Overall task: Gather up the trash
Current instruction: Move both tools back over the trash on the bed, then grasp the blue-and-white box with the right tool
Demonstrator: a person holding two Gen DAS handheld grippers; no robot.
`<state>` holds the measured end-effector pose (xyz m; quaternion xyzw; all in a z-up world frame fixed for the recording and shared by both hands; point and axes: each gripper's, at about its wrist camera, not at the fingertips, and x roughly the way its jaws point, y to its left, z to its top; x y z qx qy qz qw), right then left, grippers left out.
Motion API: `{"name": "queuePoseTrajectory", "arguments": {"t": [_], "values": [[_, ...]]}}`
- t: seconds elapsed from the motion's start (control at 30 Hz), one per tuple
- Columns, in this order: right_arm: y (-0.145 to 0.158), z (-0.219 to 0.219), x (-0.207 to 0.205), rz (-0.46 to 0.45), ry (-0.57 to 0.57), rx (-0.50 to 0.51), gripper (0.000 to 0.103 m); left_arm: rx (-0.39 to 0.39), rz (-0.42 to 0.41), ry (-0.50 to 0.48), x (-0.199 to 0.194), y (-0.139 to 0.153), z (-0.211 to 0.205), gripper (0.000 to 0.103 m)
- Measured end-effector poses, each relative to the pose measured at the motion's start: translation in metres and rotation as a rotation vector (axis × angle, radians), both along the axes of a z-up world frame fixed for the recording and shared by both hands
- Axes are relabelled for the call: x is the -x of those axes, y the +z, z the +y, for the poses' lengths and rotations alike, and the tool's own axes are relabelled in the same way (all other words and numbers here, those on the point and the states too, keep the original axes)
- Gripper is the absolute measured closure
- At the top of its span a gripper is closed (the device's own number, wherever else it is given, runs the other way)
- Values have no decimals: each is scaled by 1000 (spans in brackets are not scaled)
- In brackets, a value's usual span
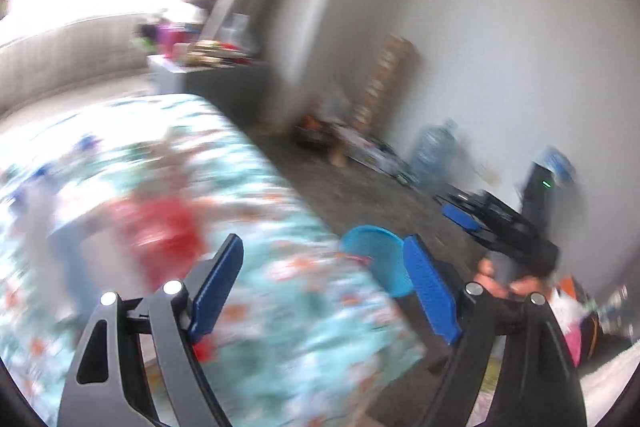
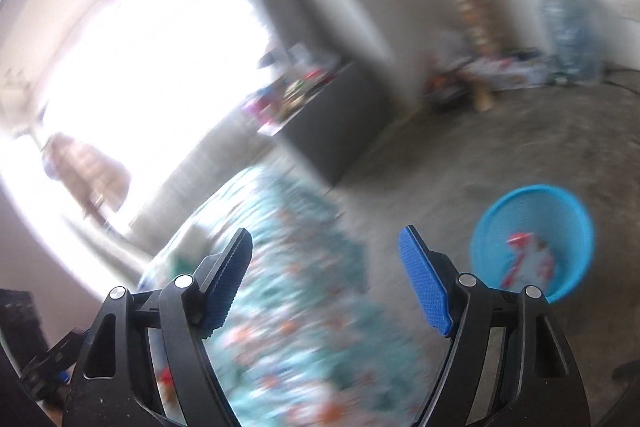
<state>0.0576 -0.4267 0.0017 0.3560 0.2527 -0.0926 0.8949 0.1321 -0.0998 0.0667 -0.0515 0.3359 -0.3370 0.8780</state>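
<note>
Mostly we see blur: a red item (image 1: 160,227) on the bed (image 1: 280,195) cannot be identified, and our left tool (image 1: 322,257) partly hides the blue basket (image 1: 372,247). From the right tool (image 2: 325,249), the basket (image 2: 532,243) stands on the grey floor (image 2: 460,155) beside the floral bed (image 2: 288,267), red-and-white scraps (image 2: 524,259) inside. Both tools gape wide, holding nothing.

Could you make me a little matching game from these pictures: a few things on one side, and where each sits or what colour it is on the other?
Things:
1. bin
2. bed cover
3. water jug
4. red item

Descriptions:
A. lying on the bed
B. by the far wall
C. blue, on the floor, scraps inside
D. teal with orange flowers

Pairs: 1-C, 2-D, 3-B, 4-A
</note>
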Motion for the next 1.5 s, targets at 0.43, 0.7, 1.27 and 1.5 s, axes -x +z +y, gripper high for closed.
{"name": "queuePoseTrajectory", "arguments": {"t": [0.43, 0.7, 1.27, 1.5], "values": [[15, 198, -104, 76, 653, 7, 37, 110, 49, 428, -22, -40, 190, 23], [-5, 244, -145, 222, 736, -5, 45, 240, 103, 413, -41, -57, 234, 35], [6, 180, -177, 213, 536, -32, 47, 91, 297, 354, -72, -90, 111, 15], [-14, 198, -206, 262, 576, 47, 55, 39, 281, 378, -75, -94, 101, 15]]}}
